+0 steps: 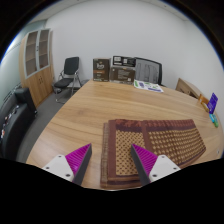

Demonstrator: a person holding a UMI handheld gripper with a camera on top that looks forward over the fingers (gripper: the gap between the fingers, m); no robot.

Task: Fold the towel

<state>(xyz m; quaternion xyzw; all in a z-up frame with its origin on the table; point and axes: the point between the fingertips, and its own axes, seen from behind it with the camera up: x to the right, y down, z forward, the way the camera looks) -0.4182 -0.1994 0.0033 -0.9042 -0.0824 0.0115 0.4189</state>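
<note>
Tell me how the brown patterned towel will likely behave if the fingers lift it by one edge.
The towel lies flat on the wooden table with one part already folded over, so it is probably floppy and would drape rather than hold shape. It looks thin, so likely light. The gripper is open, just short of its near edge.

We can read no text: the two dark boxes [113, 69] at the worktop's far edge carry markings too small to make out.
</note>
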